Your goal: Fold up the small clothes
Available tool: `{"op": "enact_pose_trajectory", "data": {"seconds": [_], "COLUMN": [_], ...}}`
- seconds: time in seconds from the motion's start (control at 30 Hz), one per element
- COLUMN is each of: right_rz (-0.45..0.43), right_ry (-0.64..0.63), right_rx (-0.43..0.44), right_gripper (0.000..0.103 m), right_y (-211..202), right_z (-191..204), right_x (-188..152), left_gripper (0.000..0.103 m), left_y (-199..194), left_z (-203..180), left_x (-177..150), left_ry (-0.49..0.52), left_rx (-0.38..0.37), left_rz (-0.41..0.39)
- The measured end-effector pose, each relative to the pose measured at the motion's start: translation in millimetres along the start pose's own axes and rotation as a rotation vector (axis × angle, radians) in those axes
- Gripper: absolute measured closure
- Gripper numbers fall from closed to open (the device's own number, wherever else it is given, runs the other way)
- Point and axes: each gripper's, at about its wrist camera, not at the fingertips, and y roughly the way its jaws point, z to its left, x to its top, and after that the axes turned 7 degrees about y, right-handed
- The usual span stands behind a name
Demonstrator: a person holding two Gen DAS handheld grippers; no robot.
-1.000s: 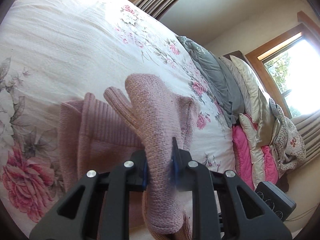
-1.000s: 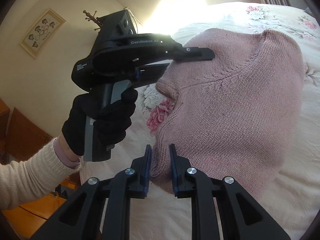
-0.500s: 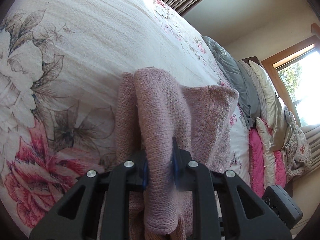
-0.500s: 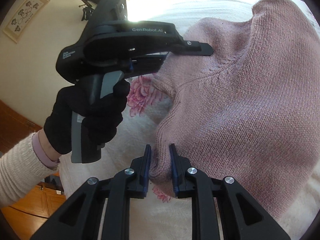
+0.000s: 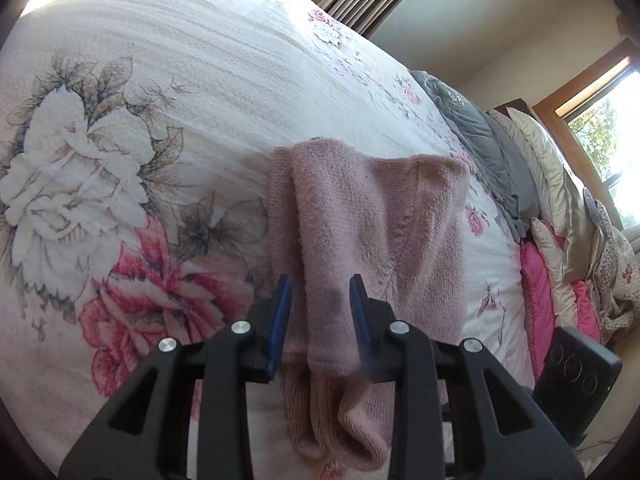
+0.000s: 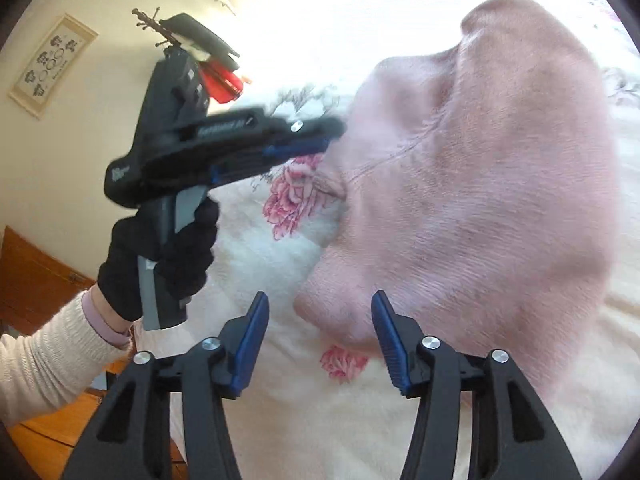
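A pink knit sweater [image 5: 372,216] lies folded on the floral bedspread [image 5: 132,92]. My left gripper [image 5: 320,284] is open, its blue pads standing apart on either side of a fold of the sweater that runs between them. In the right wrist view the sweater [image 6: 480,184] lies bunched with a rounded corner nearest me. My right gripper [image 6: 320,300] is open wide just in front of that corner, touching nothing. The left gripper [image 6: 330,136], blurred, sits at the sweater's left edge, held by a black-gloved hand [image 6: 160,256].
Grey, cream and pink pillows [image 5: 540,208] are piled along the right of the bed below a window [image 5: 608,128]. A black device [image 5: 576,376] sits at the lower right. A framed picture [image 6: 52,64] hangs on the wall, with wooden furniture [image 6: 36,276] below it.
Both grippers were shut on the sweater and have now opened. The garment has dropped flat onto the bedspread, and the left gripper has lowered toward the bed.
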Motion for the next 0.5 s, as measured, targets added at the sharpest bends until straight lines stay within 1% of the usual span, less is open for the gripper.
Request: {"op": "enact_pose_trajectory", "data": {"seconds": [0.07, 0.13, 0.17, 0.23, 0.3, 0.37, 0.43, 0.47, 0.5], "right_rz": [-0.060, -0.086, -0.086, -0.061, -0.021, -0.012, 0.017, 0.024, 0.032], "right_ry": [0.033, 0.101, 0.143, 0.240, 0.323, 0.362, 0.445, 0.491, 0.531], "right_rx": [-0.085, -0.151, -0.171, -0.181, -0.157, -0.137, -0.070, -0.011, 0.043], "right_gripper": [0.035, 0.035, 0.035, 0.035, 0.035, 0.035, 0.034, 0.036, 0.047], "right_y": [-31, -49, -56, -50, -45, -34, -21, -14, -10], "right_z": [-15, -39, -53, -79, -108, -121, -139, -144, -151], "right_x": [-10, -12, -15, -12, -16, -20, -23, -27, -28], "left_gripper": [0.072, 0.071, 0.071, 0.071, 0.070, 0.070, 0.074, 0.080, 0.092], "left_y": [-10, -15, -16, -12, 0, 12, 22, 27, 31], "left_z": [-13, -23, -27, -32, -34, -33, -27, -24, -21], "left_x": [-18, -39, -49, -68, -81, -89, -90, -89, -88], "left_ry": [0.010, 0.017, 0.017, -0.010, -0.034, -0.050, -0.085, -0.103, -0.123], "left_rx": [-0.003, 0.016, 0.010, -0.016, -0.021, -0.008, -0.018, -0.034, -0.037], "left_rz": [0.024, 0.059, 0.071, 0.103, 0.150, 0.168, 0.174, 0.178, 0.192]}}
